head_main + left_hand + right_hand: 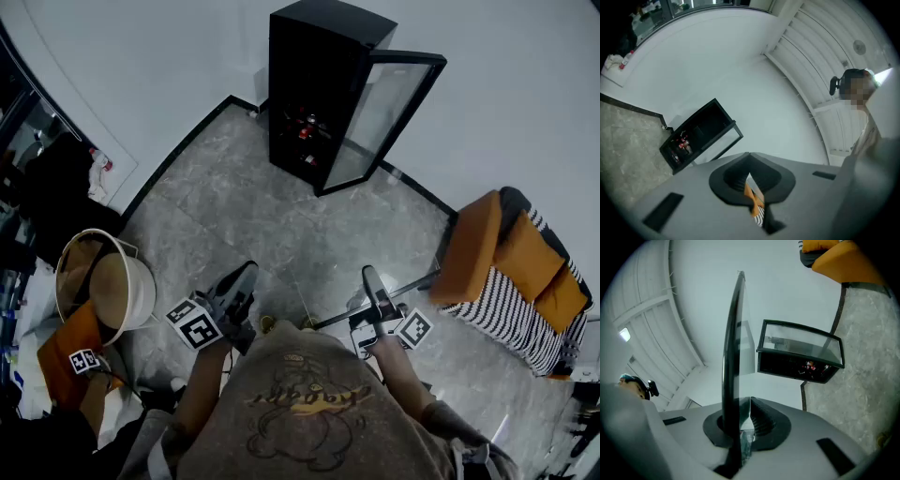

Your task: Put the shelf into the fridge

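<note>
A black fridge [314, 84] stands against the white wall, its glass door [382, 117] swung open to the right. It also shows in the left gripper view as the fridge [696, 133] and in the right gripper view as the fridge [797, 364]. My right gripper [373, 284] is shut on a glass shelf [733, 357] with a dark rim, held on edge. In the head view the shelf [398, 289] appears as a thin line reaching right. My left gripper [246, 279] is shut and holds nothing. Both grippers hover over the grey floor, well short of the fridge.
Red-topped bottles [305, 131] sit on the fridge's lower levels. An orange and striped sofa [525, 272] stands at the right, close to the shelf's far end. A round white bin [103, 286] and clutter lie at the left. Grey stone floor [262, 216] stretches between me and the fridge.
</note>
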A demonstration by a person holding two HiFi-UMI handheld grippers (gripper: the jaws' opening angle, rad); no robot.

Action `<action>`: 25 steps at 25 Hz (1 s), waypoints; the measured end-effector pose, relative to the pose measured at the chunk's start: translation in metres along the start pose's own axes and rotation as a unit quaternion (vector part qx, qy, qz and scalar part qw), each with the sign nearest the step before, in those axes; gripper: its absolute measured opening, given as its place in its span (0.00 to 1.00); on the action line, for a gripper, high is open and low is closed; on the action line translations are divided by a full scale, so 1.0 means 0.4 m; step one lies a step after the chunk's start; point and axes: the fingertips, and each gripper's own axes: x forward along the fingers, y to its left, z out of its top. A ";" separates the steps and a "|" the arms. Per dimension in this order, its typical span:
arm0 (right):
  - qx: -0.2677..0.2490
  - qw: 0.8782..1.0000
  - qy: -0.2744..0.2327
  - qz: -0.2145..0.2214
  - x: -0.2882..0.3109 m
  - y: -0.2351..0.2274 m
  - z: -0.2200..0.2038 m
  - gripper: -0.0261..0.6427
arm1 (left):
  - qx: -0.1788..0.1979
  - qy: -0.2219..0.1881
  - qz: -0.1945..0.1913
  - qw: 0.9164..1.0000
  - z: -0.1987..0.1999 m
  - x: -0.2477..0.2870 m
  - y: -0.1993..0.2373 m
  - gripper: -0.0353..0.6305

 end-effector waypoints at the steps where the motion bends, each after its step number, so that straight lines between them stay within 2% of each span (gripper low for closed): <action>1: -0.001 1.000 0.000 -0.002 0.000 -0.003 0.001 0.08 | 0.000 0.001 -0.001 1.000 0.000 0.000 0.000 0.06; 16: -0.009 1.000 -0.006 0.006 0.023 0.005 -0.025 0.08 | -0.003 0.008 -0.010 1.000 0.022 -0.015 0.021 0.06; 25: -0.027 0.999 -0.019 0.015 0.046 0.003 -0.044 0.08 | 0.006 0.019 -0.030 0.999 0.042 -0.038 0.056 0.06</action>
